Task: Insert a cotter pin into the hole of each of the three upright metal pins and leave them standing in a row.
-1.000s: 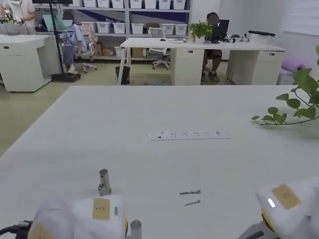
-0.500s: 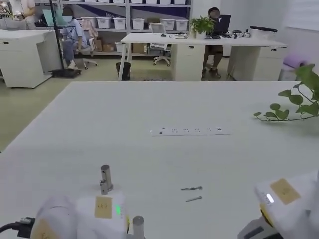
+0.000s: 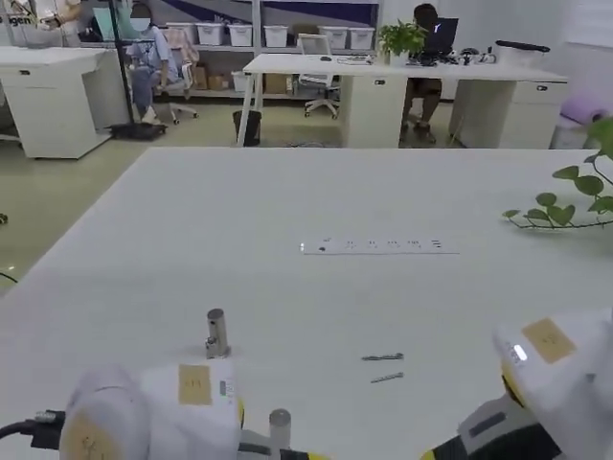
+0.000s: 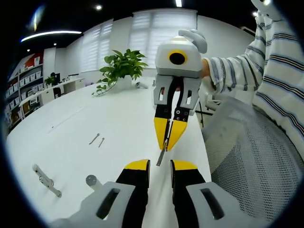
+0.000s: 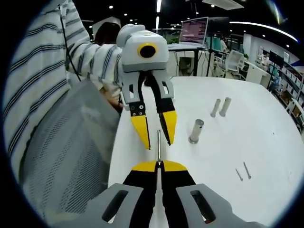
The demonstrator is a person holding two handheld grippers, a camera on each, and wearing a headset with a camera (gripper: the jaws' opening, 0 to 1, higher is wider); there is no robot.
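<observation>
My right gripper (image 5: 159,165) is shut on a thin cotter pin (image 5: 158,142) that points forward. Facing it, my left gripper (image 5: 158,144) stands open, and the pin's tip reaches between its yellow fingers. From the left gripper view, my left gripper (image 4: 160,165) is open and the right gripper (image 4: 167,145) holds the cotter pin (image 4: 162,154). One metal pin (image 5: 195,130) stands upright close by, the near metal pin (image 3: 280,422) in the head view. Two more metal pins (image 5: 220,107) stand together farther off. Two loose cotter pins (image 3: 385,367) lie on the white table (image 3: 316,297).
A white power strip (image 3: 378,247) lies across the middle of the table. A trailing green plant (image 3: 565,206) reaches in from the right edge. Desks, shelves and seated people fill the room beyond the far edge. A person's striped sleeve (image 4: 275,71) is near the grippers.
The head camera has tilted and shifted, so the whole picture has moved. Both grippers stay low at the near edge, and nothing on the table has visibly moved.
</observation>
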